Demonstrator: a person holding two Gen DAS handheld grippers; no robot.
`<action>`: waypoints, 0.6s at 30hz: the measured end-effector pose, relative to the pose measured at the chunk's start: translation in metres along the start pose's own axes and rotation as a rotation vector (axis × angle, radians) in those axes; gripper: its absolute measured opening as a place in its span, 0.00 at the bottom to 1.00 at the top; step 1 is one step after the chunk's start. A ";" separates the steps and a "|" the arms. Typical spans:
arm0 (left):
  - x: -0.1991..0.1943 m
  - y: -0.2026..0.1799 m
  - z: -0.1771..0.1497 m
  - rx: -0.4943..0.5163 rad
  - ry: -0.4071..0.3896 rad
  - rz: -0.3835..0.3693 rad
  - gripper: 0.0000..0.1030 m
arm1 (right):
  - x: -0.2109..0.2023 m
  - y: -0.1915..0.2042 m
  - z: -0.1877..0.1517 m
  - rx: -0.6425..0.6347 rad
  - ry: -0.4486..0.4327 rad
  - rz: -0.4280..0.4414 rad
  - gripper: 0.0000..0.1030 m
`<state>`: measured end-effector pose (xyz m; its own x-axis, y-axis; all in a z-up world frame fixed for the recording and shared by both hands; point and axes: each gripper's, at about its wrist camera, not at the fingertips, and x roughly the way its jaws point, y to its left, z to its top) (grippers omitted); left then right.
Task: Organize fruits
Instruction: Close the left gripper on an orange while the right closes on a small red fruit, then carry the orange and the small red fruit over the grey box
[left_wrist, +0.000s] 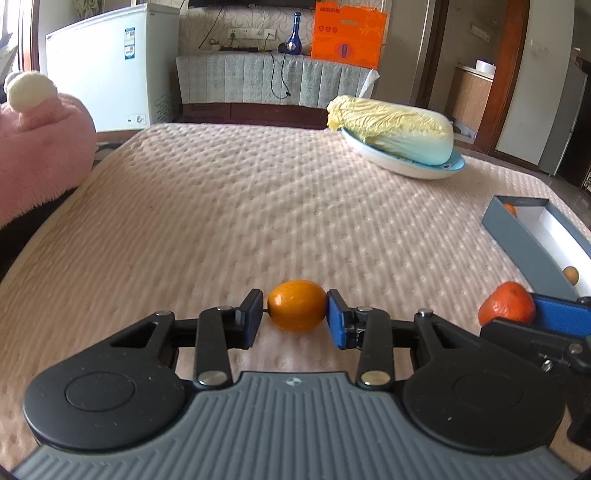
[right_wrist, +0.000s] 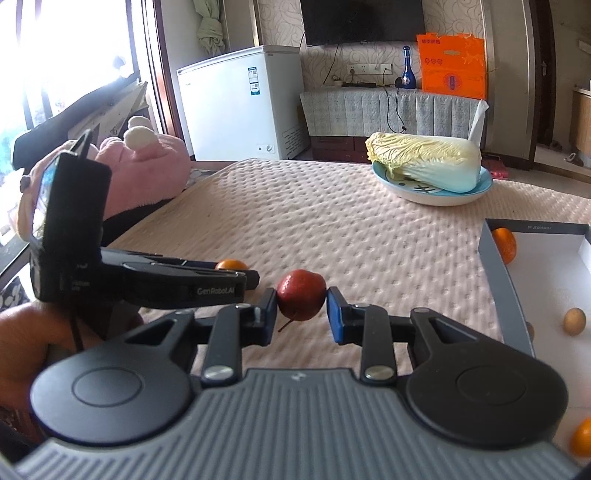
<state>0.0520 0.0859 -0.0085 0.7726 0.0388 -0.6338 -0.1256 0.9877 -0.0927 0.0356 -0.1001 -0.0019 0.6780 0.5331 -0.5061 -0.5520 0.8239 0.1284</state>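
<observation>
Now, pick-up step: left claw (left_wrist: 295, 314) clamps kumquat (left_wrist: 297, 311) on bed (left_wrist: 258, 206); right claw (right_wrist: 302, 308) grips small red fruit (right_wrist: 301, 299). Next: carry both to grey box (right_wrist: 495, 254) at bed's right edge.

A pale quilted bedcover (left_wrist: 229, 206) fills the middle of both views. Toward two o'clock on it rests a light blue plate (right_wrist: 436, 197) bearing a napa cabbage (right_wrist: 424, 162) lying on its side. At nine to ten o'clock sits a pink plush toy (left_wrist: 40, 144). Beyond the bed, at eleven o'clock, stands a white chest freezer (right_wrist: 240, 103). At twelve to one o'clock a covered cabinet (left_wrist: 273, 79) carries a blue bottle (left_wrist: 294, 35) and an orange bag (left_wrist: 349, 35).
</observation>
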 end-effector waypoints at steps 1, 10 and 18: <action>-0.001 -0.002 0.001 0.001 -0.004 -0.004 0.42 | -0.002 -0.001 0.000 -0.002 -0.002 -0.001 0.31; -0.012 -0.025 0.011 0.008 -0.031 -0.030 0.42 | -0.019 -0.010 -0.003 0.003 -0.006 -0.014 0.31; -0.015 -0.052 0.016 0.019 -0.045 -0.059 0.42 | -0.040 -0.024 -0.007 0.014 -0.008 -0.033 0.31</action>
<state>0.0569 0.0367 0.0180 0.8053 -0.0134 -0.5927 -0.0677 0.9911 -0.1144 0.0184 -0.1427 0.0093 0.6996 0.5074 -0.5031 -0.5229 0.8434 0.1235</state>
